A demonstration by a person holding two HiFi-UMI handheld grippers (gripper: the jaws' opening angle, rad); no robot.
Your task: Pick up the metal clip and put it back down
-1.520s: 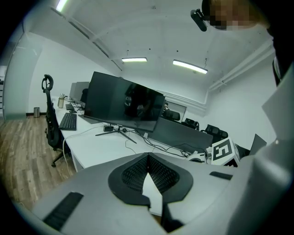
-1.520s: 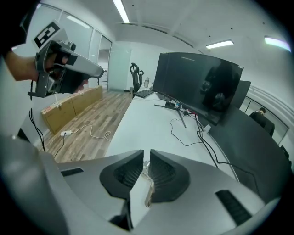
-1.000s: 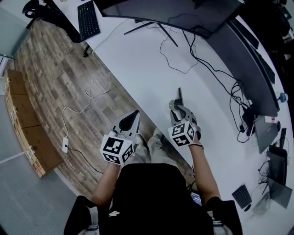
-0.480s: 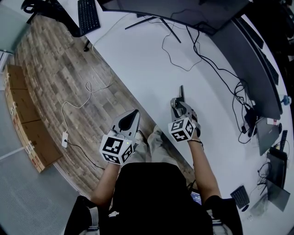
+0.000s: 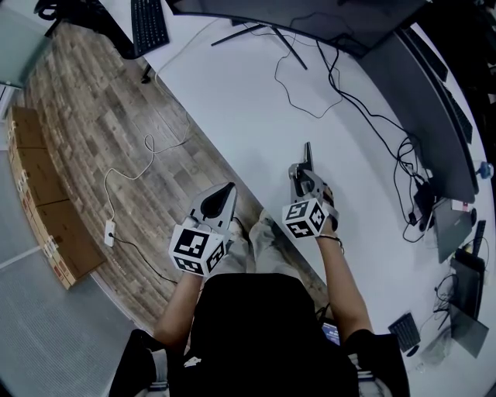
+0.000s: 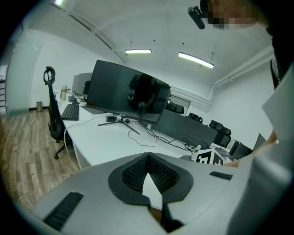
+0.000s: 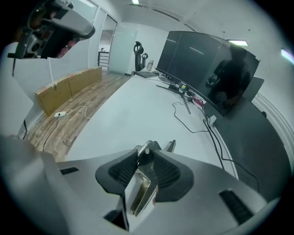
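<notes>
The metal clip (image 7: 142, 188), shiny silver with a dark tip, sits between the pads of my right gripper (image 7: 147, 154). The jaws have just been closing, and the pads press on the clip. In the head view the clip's dark end (image 5: 308, 155) sticks out ahead of the right gripper (image 5: 303, 172), low over the white desk (image 5: 248, 108) near its front edge. My left gripper (image 5: 223, 194) hangs off the desk over the wooden floor. Its pads meet at the tips (image 6: 148, 157) with nothing between them.
Large dark monitors (image 5: 310, 19) stand along the far side of the desk. Black cables (image 5: 310, 93) loop behind the clip, with more cables and devices at the right (image 5: 422, 201). A keyboard (image 5: 147, 27) lies far left. Cardboard boxes (image 5: 43, 217) and a power strip (image 5: 109, 233) lie on the floor.
The right gripper has sunk a little toward the desk with the clip still between its pads. The left gripper has kept its place.
</notes>
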